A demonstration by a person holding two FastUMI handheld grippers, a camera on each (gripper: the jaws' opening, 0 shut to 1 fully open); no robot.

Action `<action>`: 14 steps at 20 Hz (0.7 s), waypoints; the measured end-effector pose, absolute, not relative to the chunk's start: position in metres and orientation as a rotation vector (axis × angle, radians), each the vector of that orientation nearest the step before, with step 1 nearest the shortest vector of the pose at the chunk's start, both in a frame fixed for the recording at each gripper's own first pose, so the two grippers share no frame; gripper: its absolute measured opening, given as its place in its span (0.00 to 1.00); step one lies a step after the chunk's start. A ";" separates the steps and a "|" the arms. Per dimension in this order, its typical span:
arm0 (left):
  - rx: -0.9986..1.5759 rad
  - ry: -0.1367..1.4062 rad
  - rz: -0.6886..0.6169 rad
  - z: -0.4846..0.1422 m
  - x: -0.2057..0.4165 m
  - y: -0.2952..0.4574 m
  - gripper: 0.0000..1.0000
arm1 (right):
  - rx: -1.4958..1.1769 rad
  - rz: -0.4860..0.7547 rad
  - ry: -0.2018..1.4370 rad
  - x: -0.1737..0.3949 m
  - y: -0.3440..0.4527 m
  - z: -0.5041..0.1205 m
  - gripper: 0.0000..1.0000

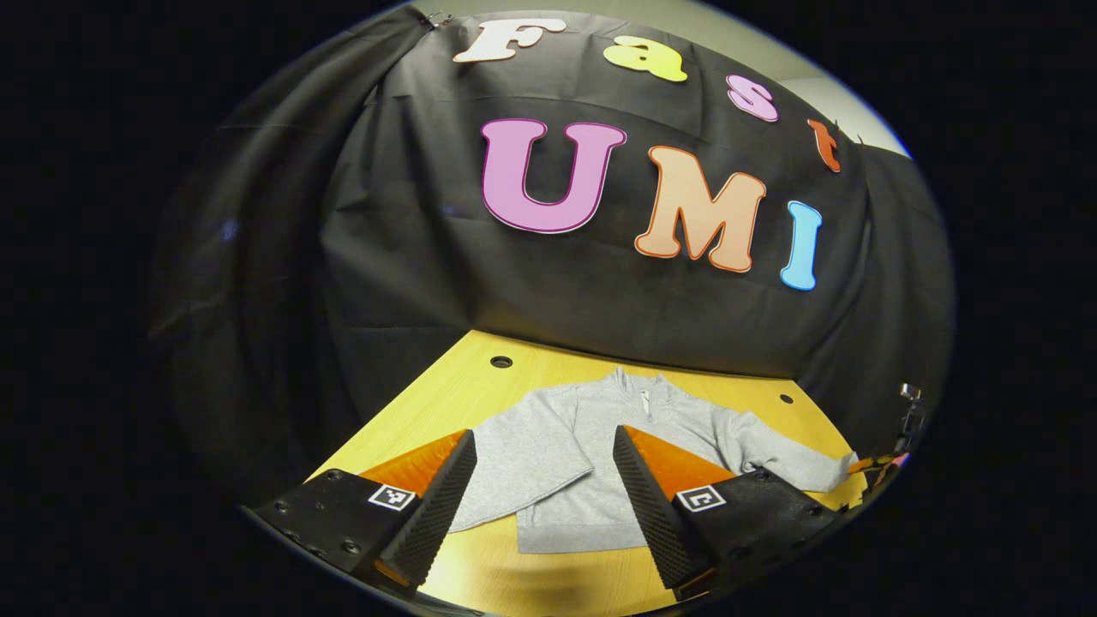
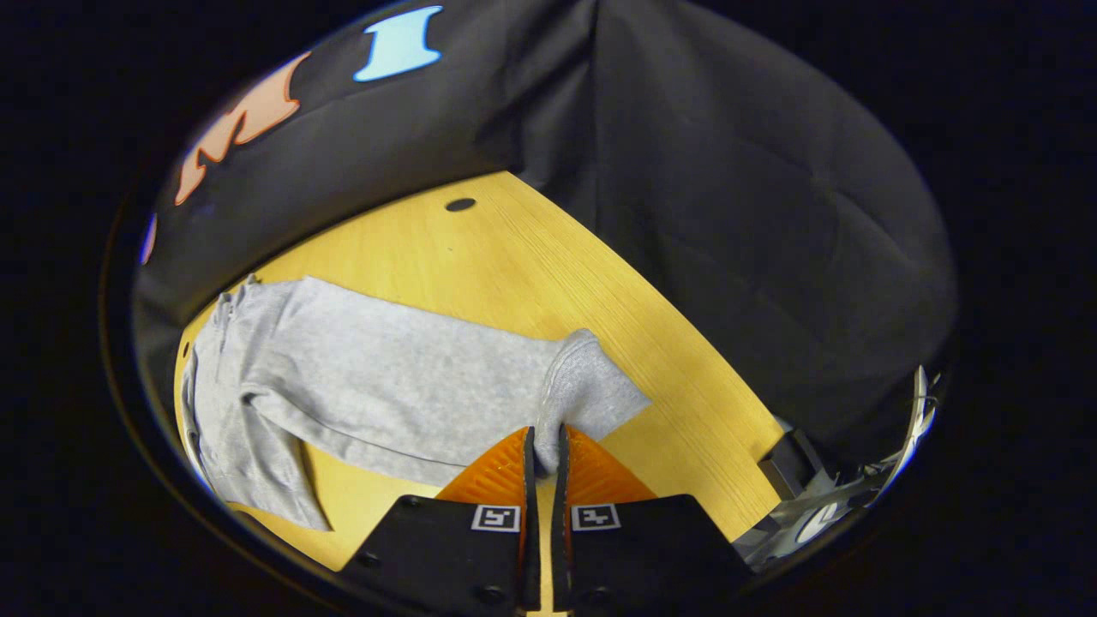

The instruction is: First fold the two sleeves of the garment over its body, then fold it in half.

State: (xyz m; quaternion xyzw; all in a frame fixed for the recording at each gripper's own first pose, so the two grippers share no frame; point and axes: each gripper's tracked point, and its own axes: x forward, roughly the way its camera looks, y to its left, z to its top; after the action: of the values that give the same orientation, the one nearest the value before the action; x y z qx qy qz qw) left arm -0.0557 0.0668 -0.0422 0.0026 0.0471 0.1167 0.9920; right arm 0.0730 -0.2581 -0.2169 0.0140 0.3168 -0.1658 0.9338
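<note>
Garment: grey sweatshirt flat on the worktop, collar toward the back edge.
Left gripper: fingers wide apart above the hem.
Right gripper: fingers pinched together on the sleeve near its cuff.

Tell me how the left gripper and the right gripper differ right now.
The left gripper has its orange-backed, black-ribbed fingers spread wide; the right gripper has its fingers pinched together. The left hangs above the grey sweatshirt gripping nothing; the right is clamped on the cuff end of the sweatshirt's sleeve. Both look alike and sit over the yellow wooden table.
</note>
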 end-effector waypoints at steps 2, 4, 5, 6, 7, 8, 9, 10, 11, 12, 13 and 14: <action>0.000 0.090 0.221 -0.040 -0.055 0.070 0.94 | 0.023 -0.286 0.606 0.083 -0.222 -0.192 0.10; 0.002 0.085 0.213 -0.037 -0.055 0.076 0.94 | 0.033 -0.229 0.578 0.093 -0.183 -0.176 0.08; 0.004 0.082 0.211 -0.036 -0.056 0.079 0.94 | 0.032 -0.202 0.568 0.098 -0.165 -0.170 0.07; 0.004 0.084 0.211 -0.037 -0.059 0.082 0.94 | 0.030 -0.169 0.556 0.103 -0.145 -0.164 0.07; 0.002 0.084 0.211 -0.037 -0.061 0.086 0.94 | 0.025 -0.141 0.548 0.109 -0.126 -0.159 0.07; -0.002 0.087 0.211 -0.038 -0.064 0.090 0.94 | 0.021 -0.114 0.541 0.112 -0.107 -0.156 0.07; -0.007 0.091 0.214 -0.040 -0.067 0.094 0.94 | 0.022 -0.083 0.533 0.117 -0.086 -0.151 0.07; -0.011 0.095 0.216 -0.042 -0.070 0.098 0.94 | 0.022 -0.043 0.523 0.121 -0.057 -0.144 0.08; -0.012 0.102 0.224 -0.045 -0.075 0.105 0.94 | 0.023 -0.014 0.513 0.125 -0.035 -0.139 0.07; -0.013 0.110 0.230 -0.046 -0.079 0.111 0.94 | 0.028 0.016 0.503 0.131 -0.013 -0.135 0.07; -0.014 0.116 0.234 -0.049 -0.083 0.117 0.94 | 0.031 0.046 0.495 0.136 0.009 -0.133 0.07; -0.016 0.120 0.237 -0.050 -0.087 0.122 0.94 | 0.031 0.078 0.487 0.141 0.031 -0.130 0.07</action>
State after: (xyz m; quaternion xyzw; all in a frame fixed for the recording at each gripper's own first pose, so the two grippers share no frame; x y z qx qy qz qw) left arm -0.0866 0.1223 -0.0499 -0.0081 0.0597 0.1181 0.9912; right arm 0.1409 0.0309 -0.1295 0.0152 0.2412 0.0386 0.9696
